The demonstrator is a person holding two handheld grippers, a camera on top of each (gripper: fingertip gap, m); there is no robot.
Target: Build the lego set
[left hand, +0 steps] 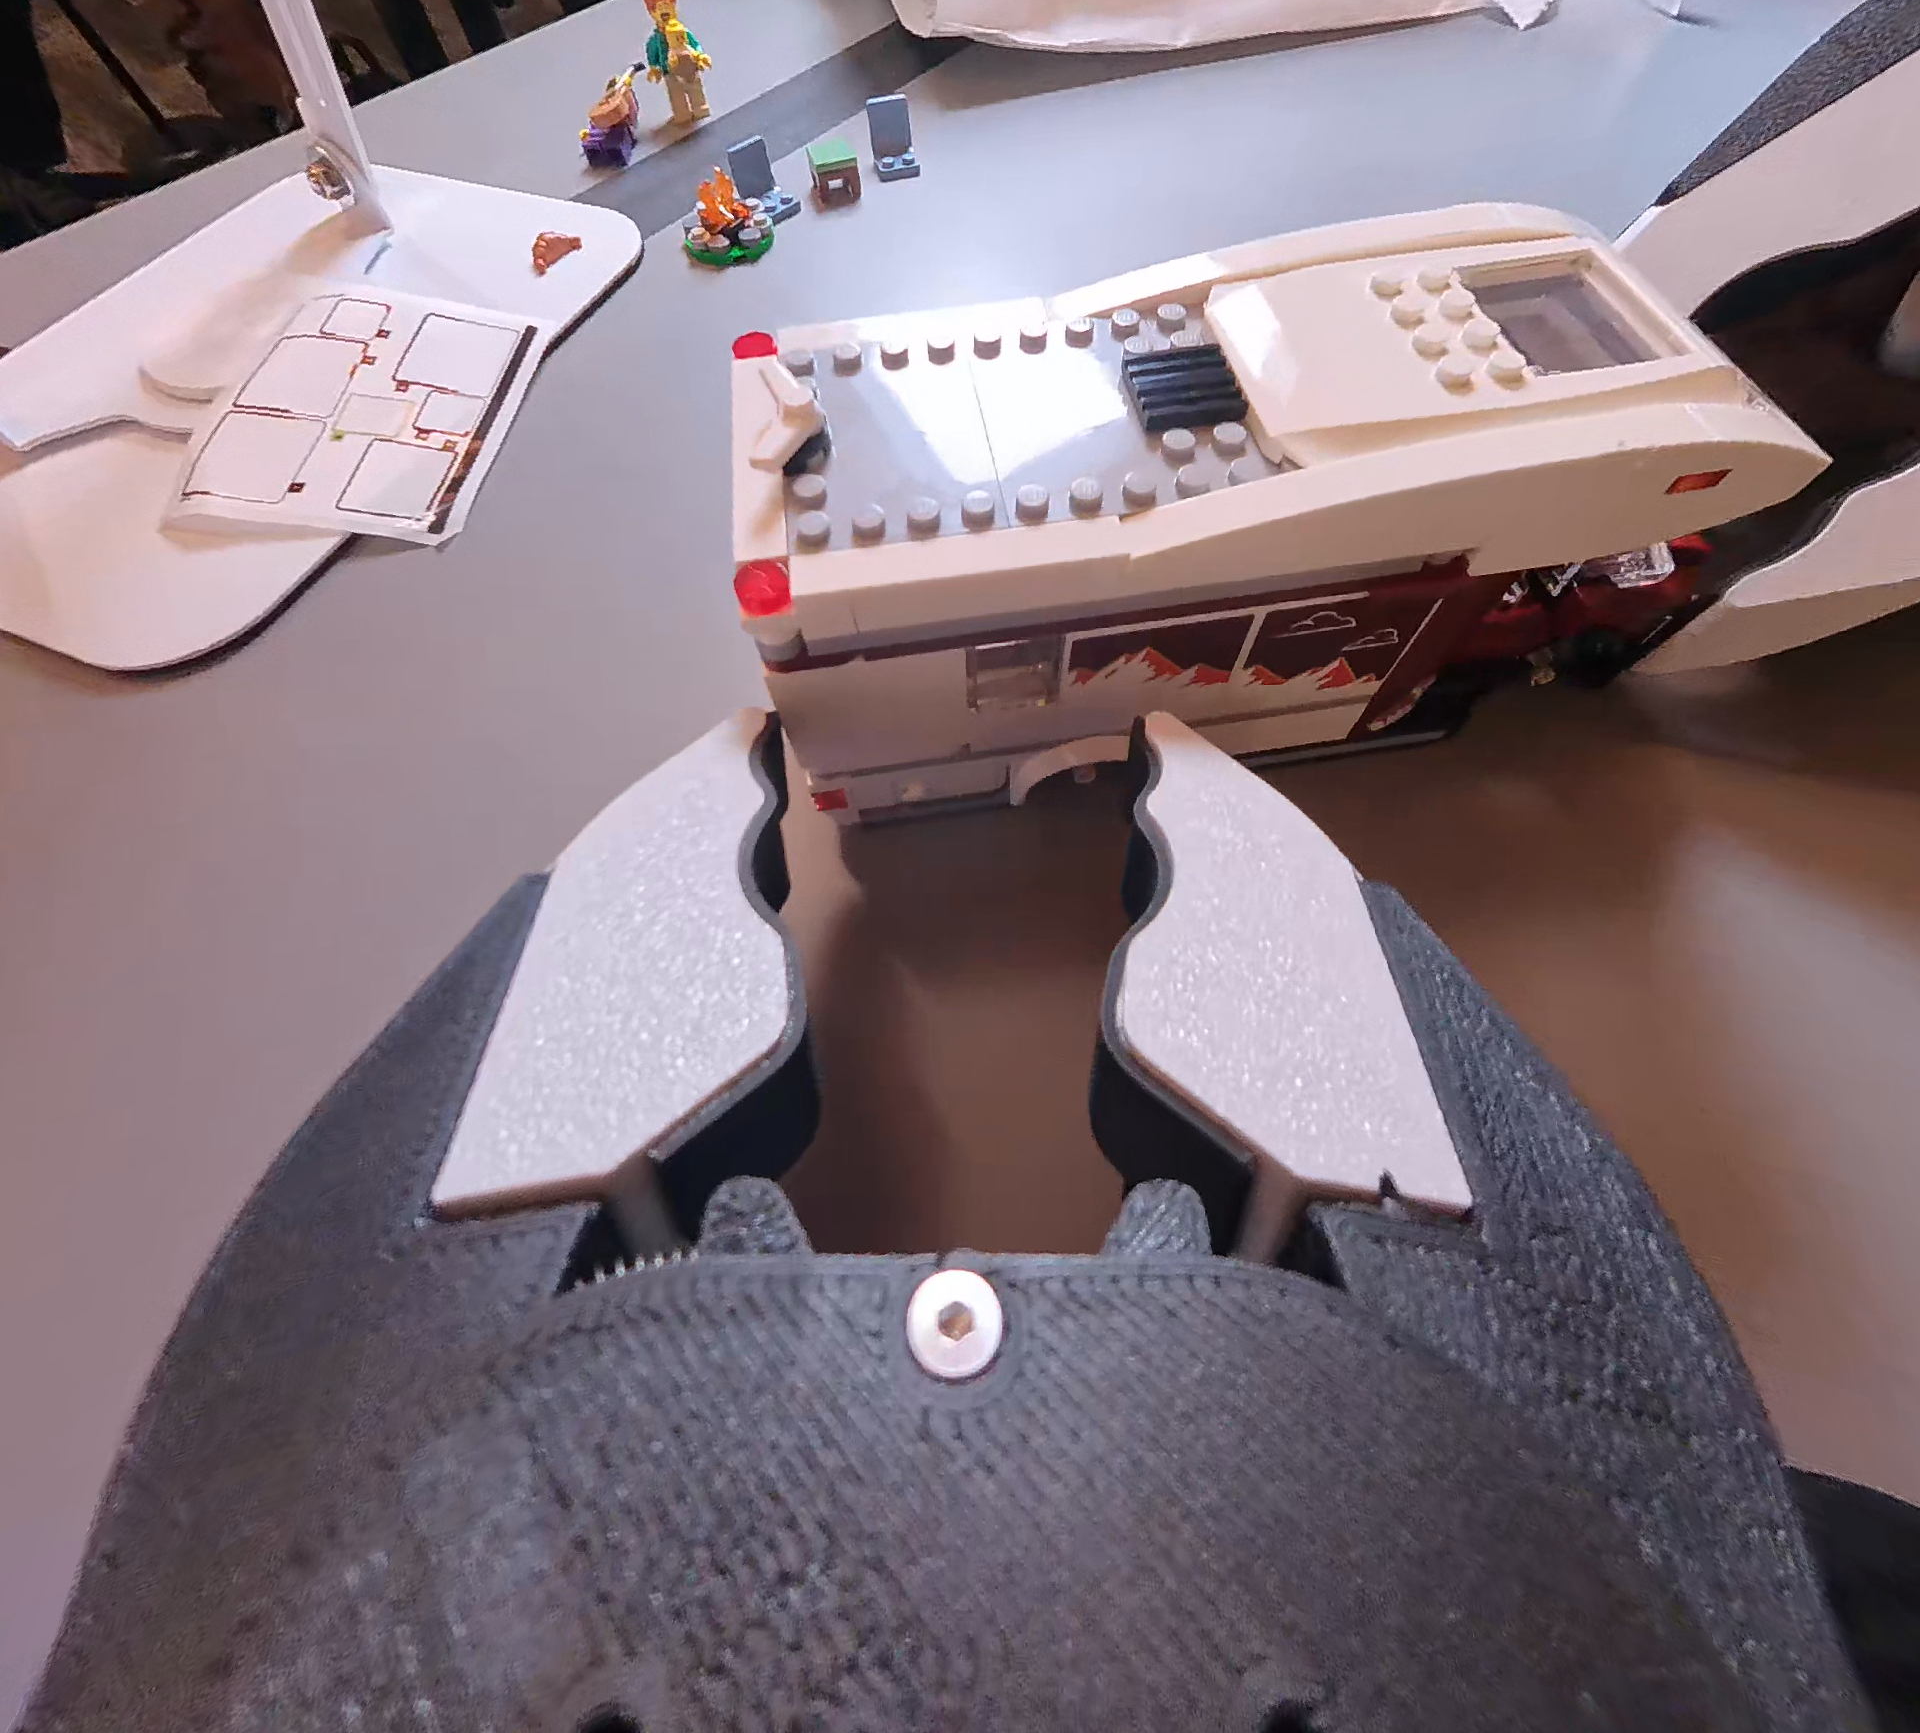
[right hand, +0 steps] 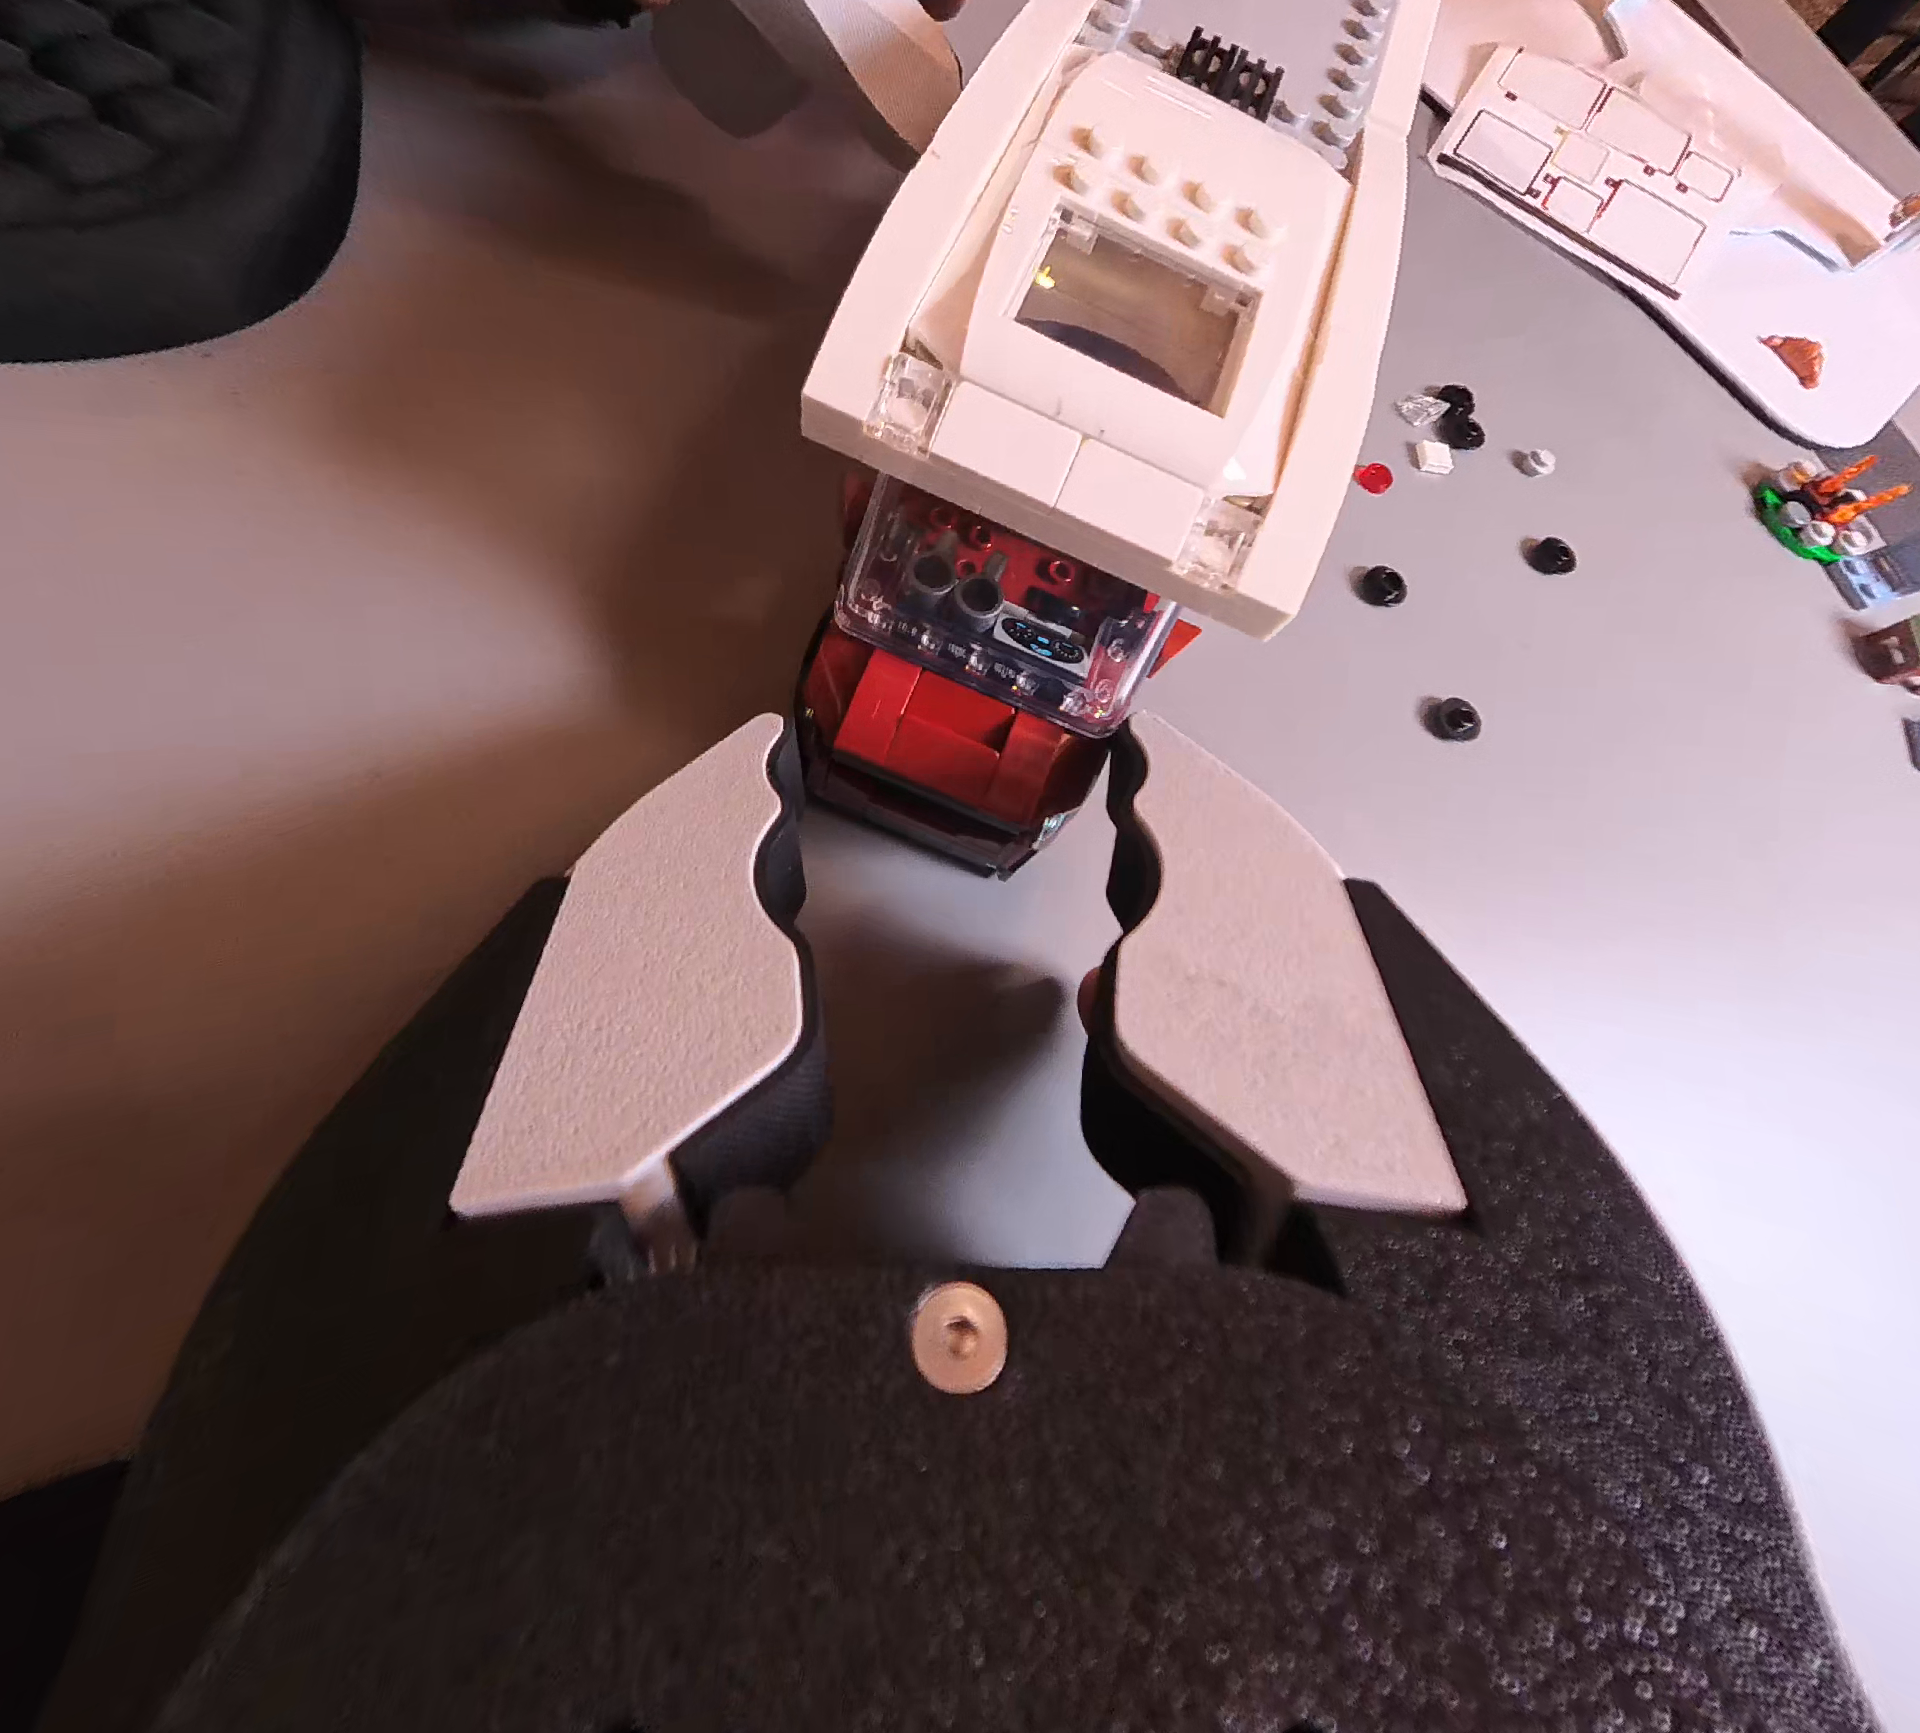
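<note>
- The right gripper (right hand: 954,774) was pinching the red cab at the front of the toy camper van (right hand: 1143,270); both dark pads sat against the sides of the hood.
- From this gripper the van's long axis ran away toward 12 o'clock, leaning slightly to 1 o'clock, with the clear windscreen and the white overhanging roof just above the fingertips.
- The left gripper (left hand: 956,753) stood spread at the van's (left hand: 997,436) rear lower corner; its left pad lay close beside the back wall, its right pad in front of the white wheel arch, and no squeeze was plain.
- In the left wrist view the van lay crosswise, tail at 12 o'clock, cab off toward 2 o'clock.
- The van was hard glossy plastic brick: studded grey roof, smooth white slopes, dark red side panels with a mountain print.
- Small black round pieces (right hand: 1452,719) lay loose on the matte grey bench (right hand: 1558,956) at 2 o'clock from the right gripper.
- Farther off stood a toy figure (left hand: 677,54), a toy campfire (left hand: 725,220), and a white stand (left hand: 187,457) carrying a sheet of stickers (left hand: 353,410).
</note>
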